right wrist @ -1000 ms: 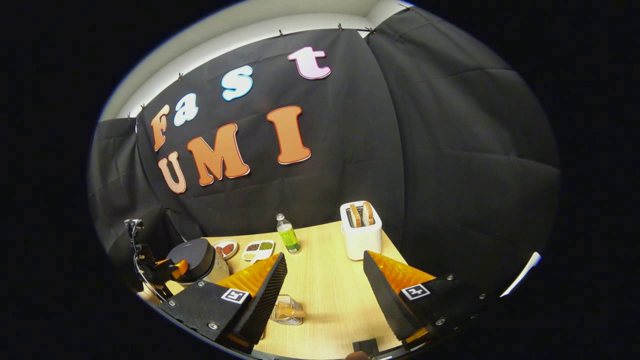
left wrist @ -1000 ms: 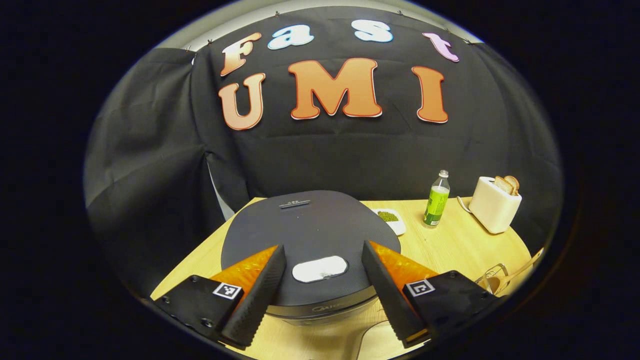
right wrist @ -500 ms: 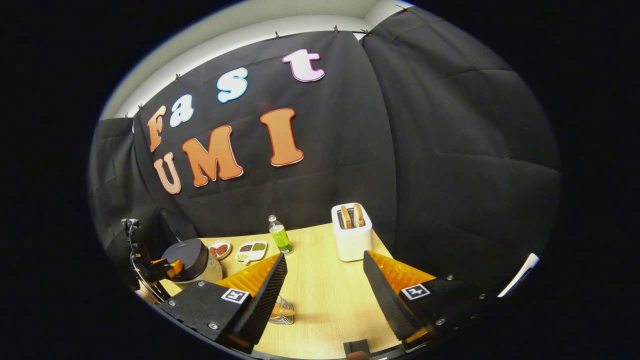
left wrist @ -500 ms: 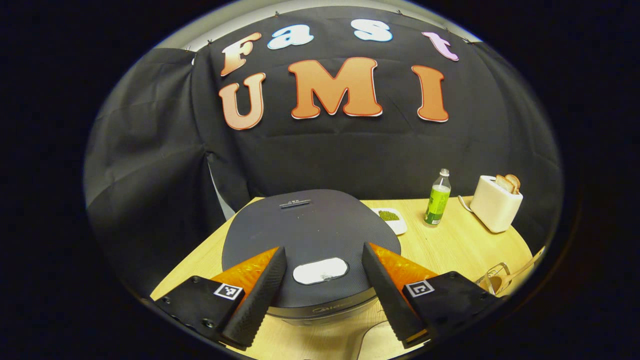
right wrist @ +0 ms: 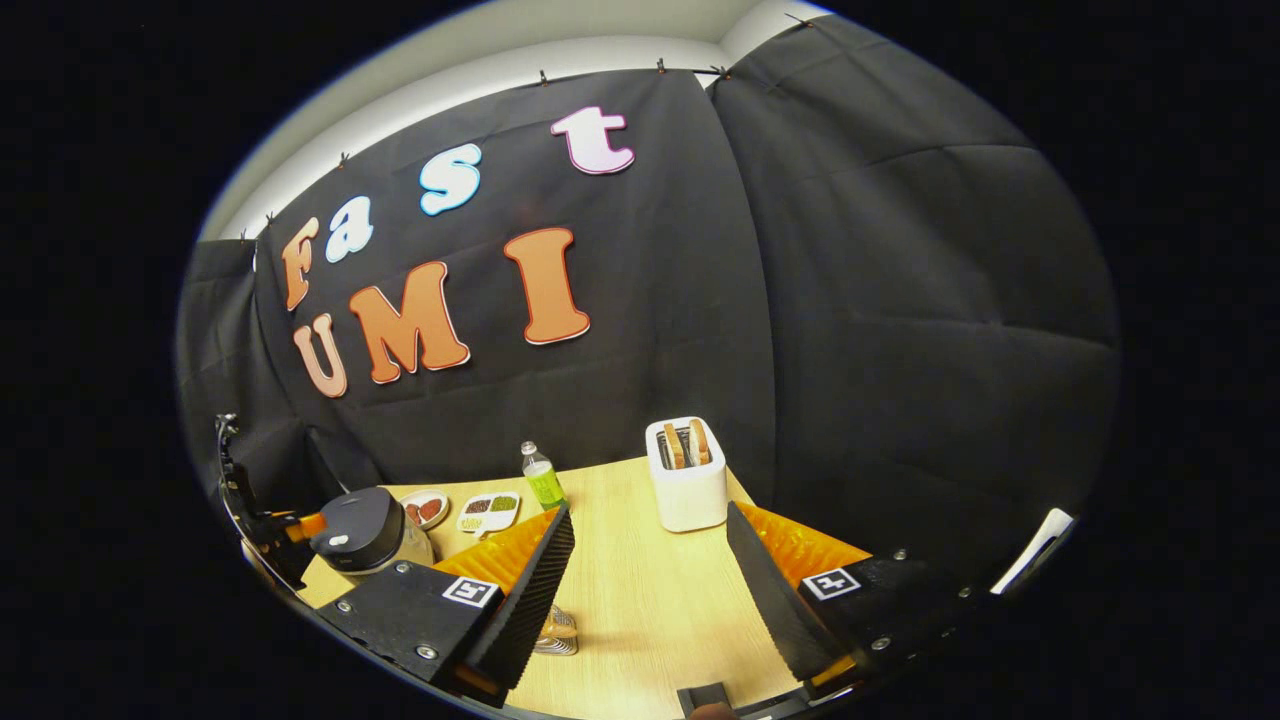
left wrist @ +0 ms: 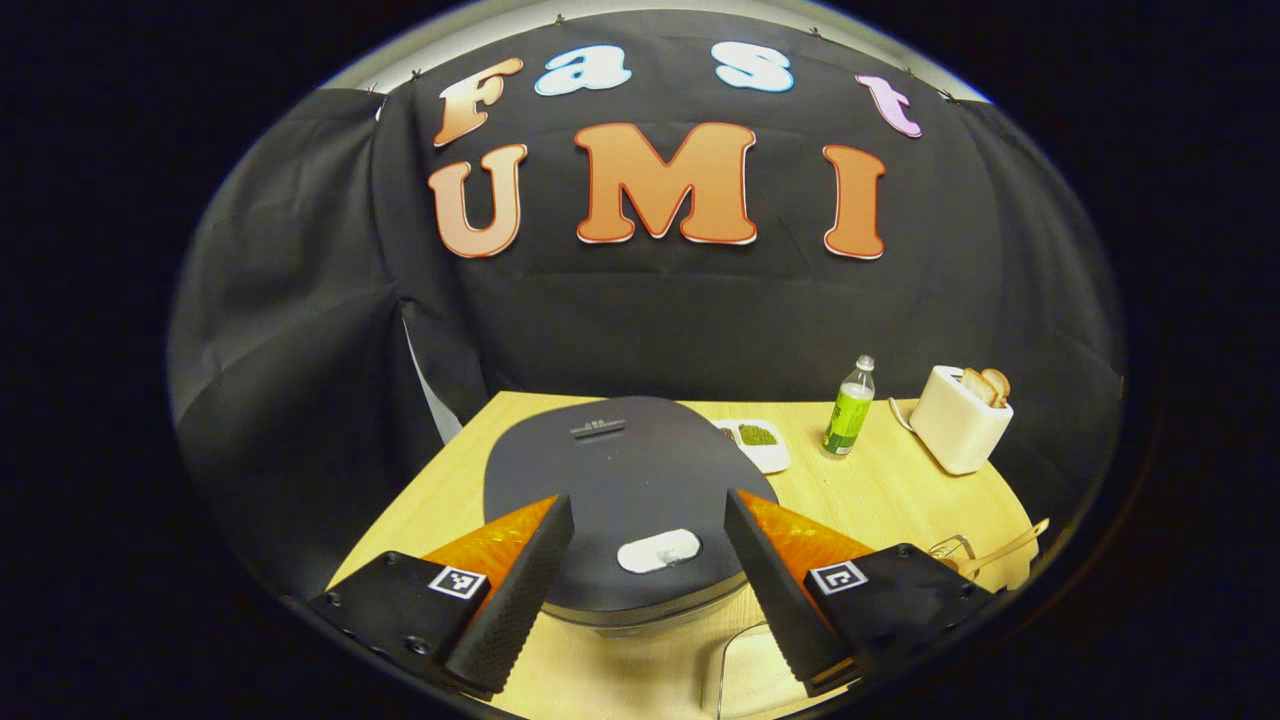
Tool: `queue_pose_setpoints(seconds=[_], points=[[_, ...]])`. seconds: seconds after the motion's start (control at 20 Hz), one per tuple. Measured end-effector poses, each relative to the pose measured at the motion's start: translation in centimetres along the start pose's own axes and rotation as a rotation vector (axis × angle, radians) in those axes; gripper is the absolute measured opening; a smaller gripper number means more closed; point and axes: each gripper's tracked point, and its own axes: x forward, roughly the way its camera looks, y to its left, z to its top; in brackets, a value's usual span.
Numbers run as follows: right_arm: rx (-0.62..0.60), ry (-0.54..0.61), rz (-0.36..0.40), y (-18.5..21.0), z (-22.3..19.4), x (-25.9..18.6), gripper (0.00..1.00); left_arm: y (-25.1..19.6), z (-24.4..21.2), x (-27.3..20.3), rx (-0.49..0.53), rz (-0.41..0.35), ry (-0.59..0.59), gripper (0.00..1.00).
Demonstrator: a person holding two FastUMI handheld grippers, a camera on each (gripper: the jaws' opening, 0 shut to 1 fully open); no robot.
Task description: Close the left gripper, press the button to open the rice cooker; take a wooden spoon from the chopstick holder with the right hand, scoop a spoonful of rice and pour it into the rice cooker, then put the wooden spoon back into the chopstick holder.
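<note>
Meanwhile the left tongs [left wrist: 648,590] have pulled back and up from the rice cooker [left wrist: 625,480]: against the earlier left gripper views its dark lid looks smaller and sits farther off, and more tabletop [left wrist: 880,490] shows around it. Their jaws are spread wide on either side of the pale button [left wrist: 657,551] at the lid's front edge, touching nothing. As I judge it, the first step is not done: the lid is down, and the jaws must come together before they can press that button.

From the right gripper view the right tongs [right wrist: 650,590] are likewise spread wide and empty, and have drifted so that the scene sits lower than a second ago. The chopstick holder [right wrist: 553,633] peeps out just beside their left finger, low on the tabletop; in the left gripper view a wooden spoon [left wrist: 1010,545] leans out of it at the far right.

Around stand a white toaster [left wrist: 955,425] with bread, a green bottle [left wrist: 848,412] and a small dish [left wrist: 760,440] of grains behind the cooker. Nothing stands between the left tongs and the button.
</note>
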Motion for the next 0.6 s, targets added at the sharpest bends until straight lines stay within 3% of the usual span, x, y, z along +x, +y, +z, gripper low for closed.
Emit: queue_pose_setpoints(seconds=[0.35, 0.6], points=[[-0.084, -0.063, 0.004, 2.7, 3.5, -0.3, 0.95, 0.2, 14.1, -8.6, -0.08, -0.031, -0.255, 0.99], [-0.145, -0.129, 0.018, 4.7, 6.7, -1.2, 0.95, 2.3, 22.2, -16.3, -0.065, 0.013, -0.461, 0.99]])
